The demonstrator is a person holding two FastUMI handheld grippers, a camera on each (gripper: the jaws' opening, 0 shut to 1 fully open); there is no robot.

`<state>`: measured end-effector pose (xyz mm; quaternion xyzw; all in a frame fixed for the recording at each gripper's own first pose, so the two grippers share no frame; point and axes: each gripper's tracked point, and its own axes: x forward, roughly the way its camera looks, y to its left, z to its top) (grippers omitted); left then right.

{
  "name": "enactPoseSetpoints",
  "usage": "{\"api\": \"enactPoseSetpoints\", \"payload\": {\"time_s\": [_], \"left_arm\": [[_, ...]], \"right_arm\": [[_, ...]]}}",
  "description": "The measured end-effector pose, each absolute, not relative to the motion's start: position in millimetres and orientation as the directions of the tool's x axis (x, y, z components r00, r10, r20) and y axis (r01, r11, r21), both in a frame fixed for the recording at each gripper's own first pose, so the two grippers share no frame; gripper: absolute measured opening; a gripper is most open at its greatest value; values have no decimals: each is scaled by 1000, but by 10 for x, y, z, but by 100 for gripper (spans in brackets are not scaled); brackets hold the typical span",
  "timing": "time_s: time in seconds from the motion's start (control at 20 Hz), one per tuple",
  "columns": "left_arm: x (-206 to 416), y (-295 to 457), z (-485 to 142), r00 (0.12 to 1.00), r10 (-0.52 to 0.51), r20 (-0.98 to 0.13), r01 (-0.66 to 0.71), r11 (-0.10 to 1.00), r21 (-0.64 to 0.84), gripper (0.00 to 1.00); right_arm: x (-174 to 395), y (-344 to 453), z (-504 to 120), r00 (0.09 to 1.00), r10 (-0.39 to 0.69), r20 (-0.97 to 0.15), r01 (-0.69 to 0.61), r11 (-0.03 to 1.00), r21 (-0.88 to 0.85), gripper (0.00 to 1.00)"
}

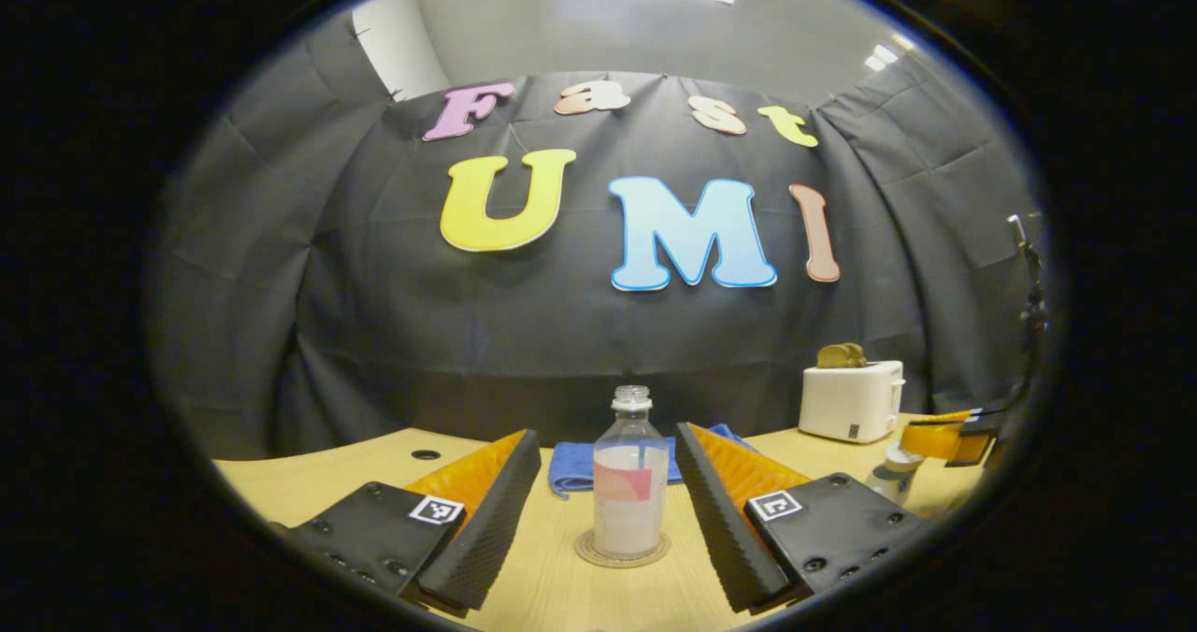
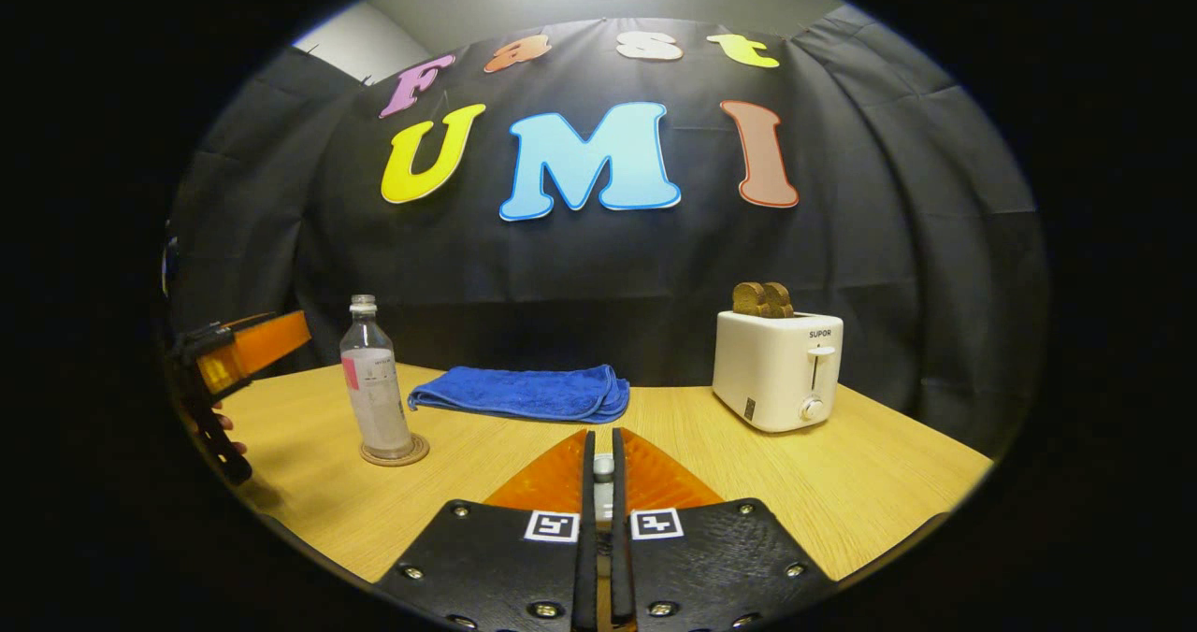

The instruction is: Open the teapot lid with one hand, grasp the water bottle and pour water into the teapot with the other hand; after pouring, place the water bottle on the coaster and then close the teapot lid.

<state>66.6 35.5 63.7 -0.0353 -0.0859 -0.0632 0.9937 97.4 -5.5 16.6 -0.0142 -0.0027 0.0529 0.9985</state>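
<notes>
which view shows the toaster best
The right gripper view: the toaster stands whole and fairly large on the table, its lever and knob facing the camera, with bread in its slots. The left gripper view shows the toaster smaller, far off near the right edge.

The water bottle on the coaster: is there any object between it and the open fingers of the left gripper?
Nothing visible stands between them. In the left gripper view the water bottle stands upright on the coaster, straight ahead of the open left gripper, with bare table before it. The blue cloth lies behind it.
</notes>
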Motion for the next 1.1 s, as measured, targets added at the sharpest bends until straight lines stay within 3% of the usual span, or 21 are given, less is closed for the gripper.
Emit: {"api": "enactPoseSetpoints", "payload": {"time_s": [0.6,0.9,1.0,1.1], "left_arm": [[289,219,400,981,-162,103,173,979,-107,100],[228,231,408,982,-156,103,167,980,-105,100],[220,228,415,983,-154,104,165,981,-103,100],[178,221,463,981,-157,110,168,981,-96,100]], "right_arm": [[1060,-94,-34,996,74,-57,-75,997,-12,6],[968,-100,22,996,76,-37,-76,997,-15,15],[942,-111,85,997,71,-18,-71,997,-21,30],[818,-163,270,999,47,22,-47,999,-16,30]]}}
